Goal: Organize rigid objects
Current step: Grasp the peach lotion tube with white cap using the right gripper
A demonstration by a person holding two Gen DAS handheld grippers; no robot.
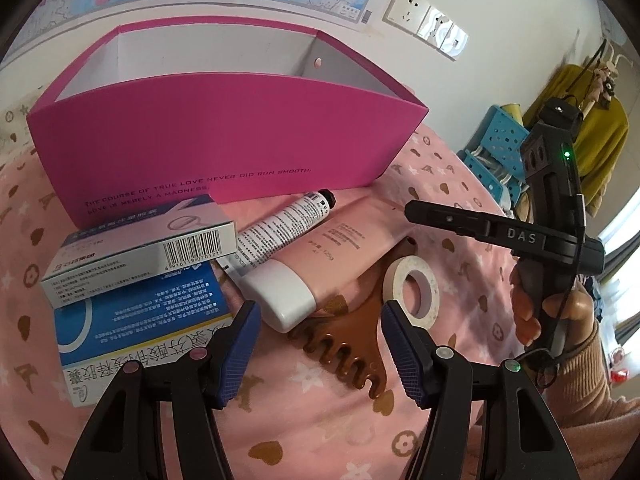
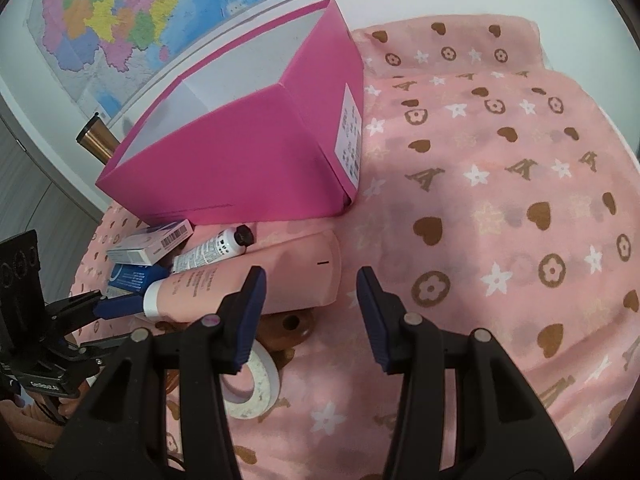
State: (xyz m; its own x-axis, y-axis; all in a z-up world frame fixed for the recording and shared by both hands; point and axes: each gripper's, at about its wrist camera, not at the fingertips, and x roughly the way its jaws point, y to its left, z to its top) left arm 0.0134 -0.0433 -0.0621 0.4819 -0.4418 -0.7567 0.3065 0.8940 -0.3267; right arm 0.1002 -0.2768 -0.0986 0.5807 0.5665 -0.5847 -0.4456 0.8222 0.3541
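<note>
An open magenta box [image 1: 224, 136] [image 2: 248, 160] stands on a pink cloth. In front of it lie a white medicine carton [image 1: 140, 248] [image 2: 152, 246] on a blue carton [image 1: 144, 328] [image 2: 132, 276], a white tube with a black cap [image 1: 280, 228] [image 2: 216, 250], a pink tube with a white cap [image 1: 316, 256] [image 2: 256, 284], a brown comb [image 1: 344, 344] [image 2: 288, 330] and a white tape roll [image 1: 410, 286] [image 2: 252, 384]. My left gripper [image 1: 318, 354] is open and empty just above the comb and pink tube. My right gripper [image 2: 310, 316] is open and empty beside the pink tube's end.
The right gripper device and the hand holding it show at the right of the left wrist view [image 1: 552, 232]. A map hangs on the wall [image 2: 132, 16] behind the box. Blue plastic baskets [image 1: 500, 148] stand past the cloth's right edge. A copper cylinder [image 2: 96, 140] stands left of the box.
</note>
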